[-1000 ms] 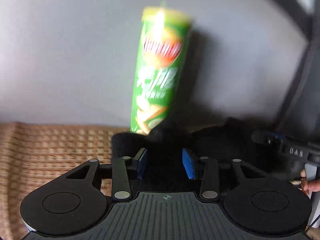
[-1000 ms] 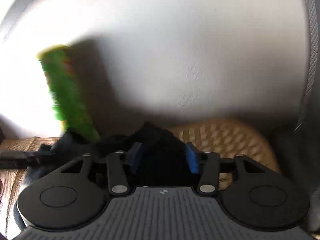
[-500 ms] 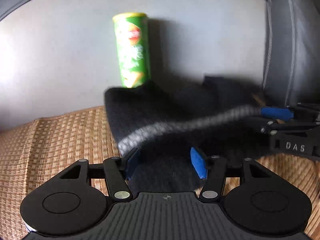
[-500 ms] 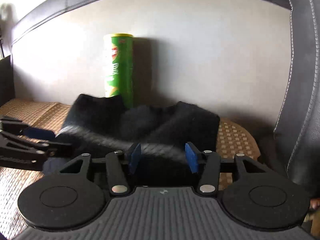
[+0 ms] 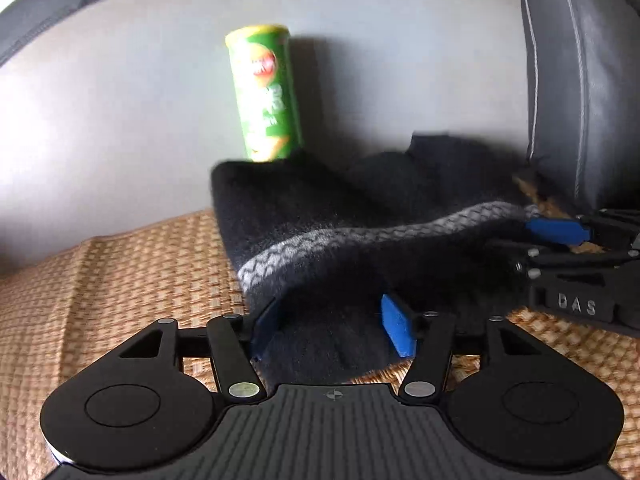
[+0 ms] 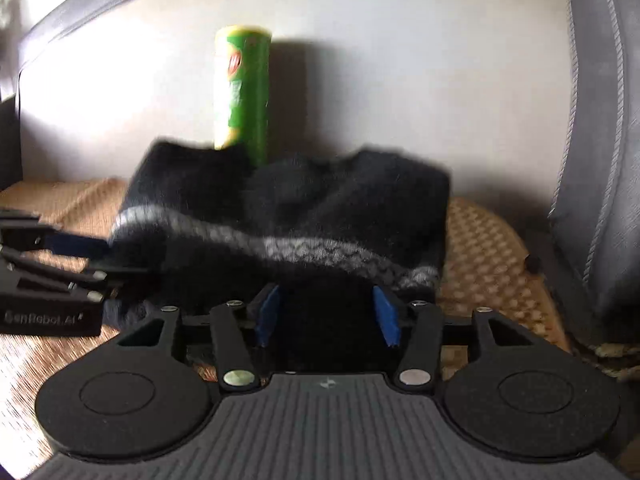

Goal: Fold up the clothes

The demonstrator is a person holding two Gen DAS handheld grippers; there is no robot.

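Observation:
A black knitted sweater [image 5: 360,216] with a grey patterned band lies on a woven straw mat [image 5: 120,280] against the sofa back. It shows in the right wrist view too [image 6: 340,200]. My left gripper [image 5: 332,328] is open with dark sweater cloth lying between its blue pads. My right gripper [image 6: 326,316] is also open, with black cloth between its pads. The right gripper shows at the right of the left wrist view [image 5: 568,240], and the left gripper at the left of the right wrist view [image 6: 60,272].
A green chip can [image 5: 264,96] stands upright behind the sweater against the pale sofa back; it shows in the right wrist view [image 6: 242,92]. A grey leather cushion [image 5: 580,80] rises at the right. The straw mat [image 6: 480,240] extends beyond the sweater.
Both grippers have pulled back and down from the sofa back. The sweater now lies spread on the mat, with its grey band folded over toward the front.

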